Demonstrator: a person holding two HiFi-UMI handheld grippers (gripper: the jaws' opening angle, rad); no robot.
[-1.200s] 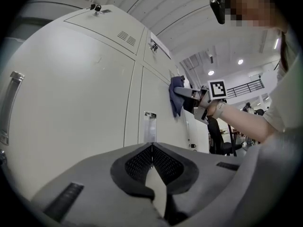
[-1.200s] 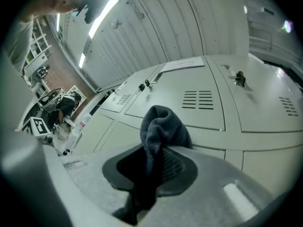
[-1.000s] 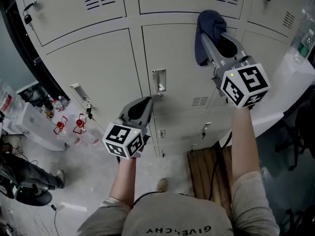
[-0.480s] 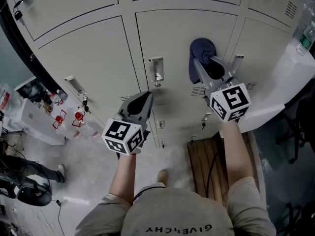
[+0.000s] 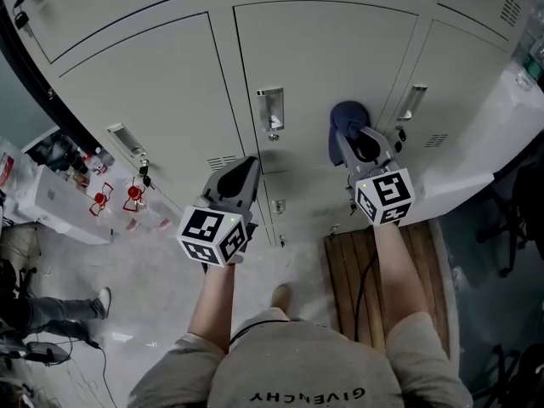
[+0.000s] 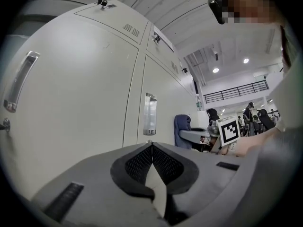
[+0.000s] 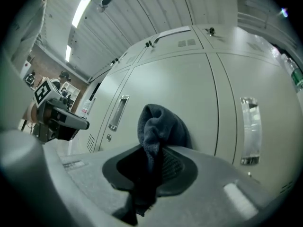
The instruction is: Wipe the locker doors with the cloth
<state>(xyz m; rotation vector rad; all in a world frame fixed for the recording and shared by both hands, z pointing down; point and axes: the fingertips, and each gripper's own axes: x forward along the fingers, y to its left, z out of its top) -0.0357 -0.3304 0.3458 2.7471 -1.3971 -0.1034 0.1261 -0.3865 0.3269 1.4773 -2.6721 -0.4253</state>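
Rt gripper (image 5: pixel 347 134) w/ cloth (image 5: pixel 345 117): lower on mid door (image 5: pixel 323 49) than 1 s ago. It was above handle (image 5: pixel 271 111) level then; now at about handle level, to handle's right.
- Rt gripper state: jaws clamped on cloth. Dark blue wad bulges past jaw tips and lies against mid door, near door's right edge.
- Lt gripper (image 5: pixel 247 165): approx. same spot as before, low on locker front, below and left of handle. Jaws together, nothing betw. them. Tips close to locker face; contact unclear.
- Lockers: 3 pale grey doors in head view, each w/ 1 metal handle. Vent slots (image 5: pixel 223 161) at foot of left door.
- Misc: wood slats (image 5: pixel 361 283) on floor under rt forearm.
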